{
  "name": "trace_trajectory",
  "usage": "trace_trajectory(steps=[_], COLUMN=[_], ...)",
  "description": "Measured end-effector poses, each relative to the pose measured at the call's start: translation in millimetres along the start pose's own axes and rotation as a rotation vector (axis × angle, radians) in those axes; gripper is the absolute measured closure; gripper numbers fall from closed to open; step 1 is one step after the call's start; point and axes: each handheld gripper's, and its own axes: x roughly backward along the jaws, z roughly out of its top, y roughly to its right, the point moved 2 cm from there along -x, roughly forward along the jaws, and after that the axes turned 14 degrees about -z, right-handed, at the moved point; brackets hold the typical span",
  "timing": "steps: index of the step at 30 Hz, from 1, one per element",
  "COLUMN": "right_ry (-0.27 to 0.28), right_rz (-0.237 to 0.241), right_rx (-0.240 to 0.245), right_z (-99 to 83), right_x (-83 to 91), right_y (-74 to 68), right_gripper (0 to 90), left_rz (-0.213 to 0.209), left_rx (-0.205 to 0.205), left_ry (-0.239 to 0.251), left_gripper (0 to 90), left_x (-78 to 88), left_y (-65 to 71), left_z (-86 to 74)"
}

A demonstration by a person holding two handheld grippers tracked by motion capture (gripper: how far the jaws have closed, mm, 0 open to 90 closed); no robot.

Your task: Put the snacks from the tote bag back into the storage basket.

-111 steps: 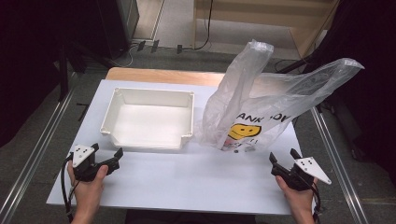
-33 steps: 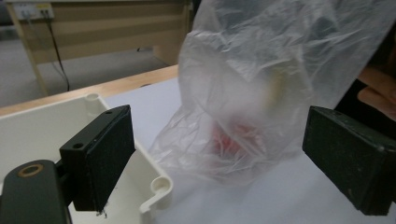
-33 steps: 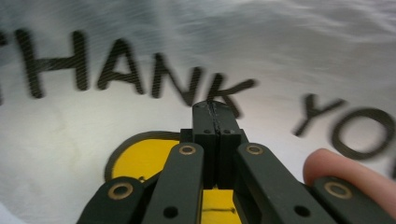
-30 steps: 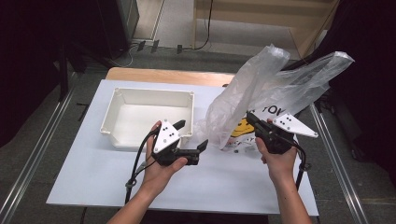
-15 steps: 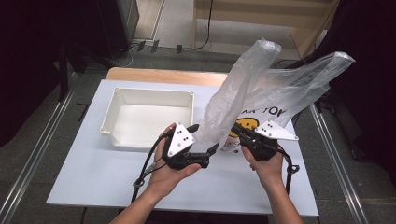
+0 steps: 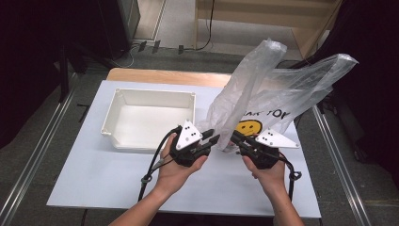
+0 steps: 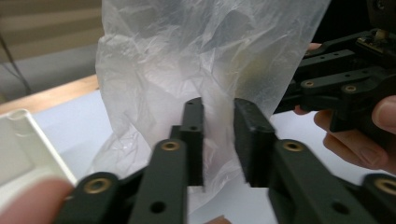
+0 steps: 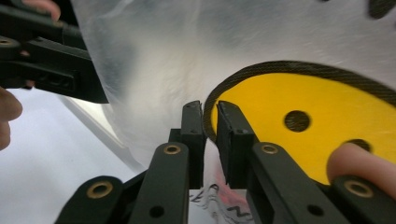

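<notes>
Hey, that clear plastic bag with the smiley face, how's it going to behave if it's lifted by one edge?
The plastic bag looks thin and crinkled, so it will probably flop and sag. It seems light, likely shifting at a nudge. Its glossy film may slip unless the jaws pinch firmly.

The bag point(image 6: 263, 94) is thin, see-through plastic, crinkly and a bit shiny. The yellow face point(image 8: 299, 121) printed on it looks flat and smooth. The tray point(image 6: 150, 117) is white plastic, smooth, with a soft shine. The table point(image 6: 94, 179) top is smooth, white and matt, and its far edge is bare wood. The jaws on the left gripper point(image 7: 218, 140) and the right gripper point(image 8: 210, 140) are matt black plastic with small brass-coloured metal pins.
</notes>
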Motion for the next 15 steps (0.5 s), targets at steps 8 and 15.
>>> trace_trajectory(steps=[8,15], right_ry=[0.114,0.156], right_rz=[-0.201,-0.348], right_rx=[-0.141,-0.183], right_z=[8.7,15.2], right_x=[22.4,38.8], right_y=[41.4,67.3], right_gripper=[47.0,21.3], left_rz=[-0.03,-0.009], left_rx=[0.064,0.103], left_ry=[-0.024,-0.05], left_gripper=[90.0,90.0], left_x=[1.6,0.7], left_y=[-19.8,-32.4], left_z=[-9.6,-22.1])
